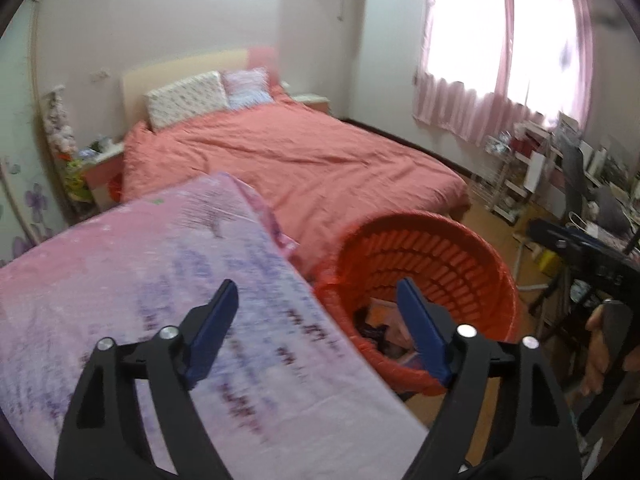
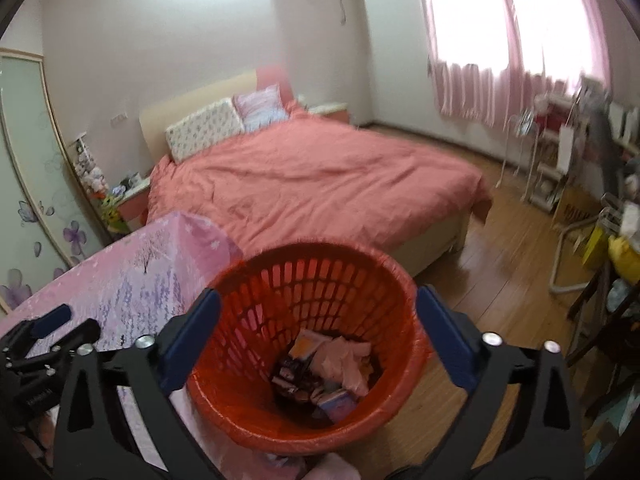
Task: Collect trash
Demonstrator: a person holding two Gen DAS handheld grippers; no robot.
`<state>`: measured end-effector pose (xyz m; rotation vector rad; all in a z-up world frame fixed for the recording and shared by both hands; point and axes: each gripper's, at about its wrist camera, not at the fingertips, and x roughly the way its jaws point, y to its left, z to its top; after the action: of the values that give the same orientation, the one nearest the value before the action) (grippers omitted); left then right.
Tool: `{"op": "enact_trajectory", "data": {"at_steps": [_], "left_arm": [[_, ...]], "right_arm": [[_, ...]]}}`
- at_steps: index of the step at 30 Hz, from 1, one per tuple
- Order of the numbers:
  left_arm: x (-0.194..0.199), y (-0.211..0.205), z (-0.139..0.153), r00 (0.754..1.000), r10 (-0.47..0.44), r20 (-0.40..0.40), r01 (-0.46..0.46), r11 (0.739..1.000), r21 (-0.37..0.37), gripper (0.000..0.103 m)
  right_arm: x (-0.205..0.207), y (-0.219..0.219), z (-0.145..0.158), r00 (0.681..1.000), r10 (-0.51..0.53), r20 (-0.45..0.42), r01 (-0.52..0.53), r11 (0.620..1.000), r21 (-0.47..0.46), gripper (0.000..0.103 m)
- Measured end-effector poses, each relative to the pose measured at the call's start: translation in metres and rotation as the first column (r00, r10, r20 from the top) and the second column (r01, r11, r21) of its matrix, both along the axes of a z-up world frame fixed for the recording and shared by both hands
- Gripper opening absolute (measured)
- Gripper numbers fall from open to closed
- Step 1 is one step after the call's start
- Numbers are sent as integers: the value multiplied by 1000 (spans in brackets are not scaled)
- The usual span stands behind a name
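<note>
Both claws hang over the red bin (image 2: 308, 344), and both stand spread with nothing between the pads. The right claw (image 2: 316, 340) frames the bin mouth straight on, its blue fingers (image 2: 192, 336) at 9 and 3 o'clock of the rim: a fair position for letting something fall in. The left claw (image 1: 316, 328) sits off to the bin's 9 o'clock, half over the pink cloth-covered table (image 1: 140, 280), one finger above the cloth and the other above the rim.

The trash (image 2: 328, 372) lies in a heap at the bottom of the bin: pale crumpled paper, dark wrappers, a small printed box. The bin stands on the wooden floor (image 2: 492, 280), touching the table edge, so anything swept or carried off the table has a short drop. The table shows no loose litter in these views. The bed (image 2: 312, 184) lies beyond at 12 o'clock.
</note>
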<state>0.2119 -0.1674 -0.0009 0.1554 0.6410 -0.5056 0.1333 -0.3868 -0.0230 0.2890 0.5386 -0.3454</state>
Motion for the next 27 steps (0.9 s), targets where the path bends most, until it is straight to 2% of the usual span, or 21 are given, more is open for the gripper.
{"op": "enact_trajectory", "data": {"at_steps": [2, 5, 10, 12, 15, 20, 27], "left_arm": [[-16, 21, 11, 997, 58, 60, -58, 998, 3, 92], [-38, 47, 24, 983, 128, 128, -129, 992, 0, 99], [-82, 85, 37, 936, 270, 225, -281, 960, 16, 99], [-99, 96, 39, 918, 311, 247, -324, 946, 15, 99], [-124, 113, 37, 902, 353, 247, -363, 932, -2, 99], [-157, 137, 31, 891, 394, 226, -397, 917, -34, 99], [-195, 165, 17, 850, 487, 204, -486, 872, -55, 99]], "right_arm": [[-15, 15, 11, 999, -27, 30, 29, 997, -71, 101], [-25, 34, 20, 999, -35, 28, 39, 986, -160, 101], [-56, 72, 30, 995, -71, 63, 88, 946, -312, 101], [-70, 87, 33, 993, -88, 83, 111, 933, -343, 101], [-89, 107, 34, 991, -84, 109, 117, 932, -344, 101], [-115, 127, 30, 986, -93, 135, 129, 947, -293, 101], [-131, 155, 15, 987, -94, 129, 129, 947, -293, 101]]}}
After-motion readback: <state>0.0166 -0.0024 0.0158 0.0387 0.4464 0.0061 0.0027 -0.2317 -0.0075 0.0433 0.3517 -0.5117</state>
